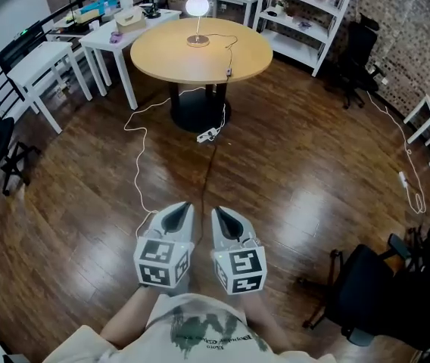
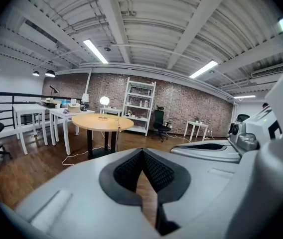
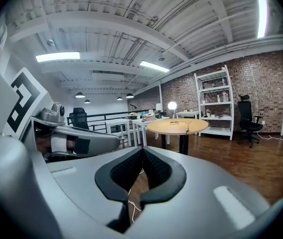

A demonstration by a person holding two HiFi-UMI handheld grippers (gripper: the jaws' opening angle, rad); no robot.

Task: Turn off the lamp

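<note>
Wooden floor [image 1: 86, 187] is seen all around; at top centre the lamp [image 1: 197, 7] is lit on the table [image 1: 162, 55]. Nothing is done yet: left gripper [image 1: 181, 207] and right gripper [image 1: 219, 212], at lower centre, are held closed, empty, well apart from it.

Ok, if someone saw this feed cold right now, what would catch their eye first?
First the lit globe lamp, glowing at the far edge of the round wooden table in mid-room. Next the left gripper and right gripper, side by side low in the head view, both shut and empty, well short of the table. A white cable snakes over the dark floor between.
</note>
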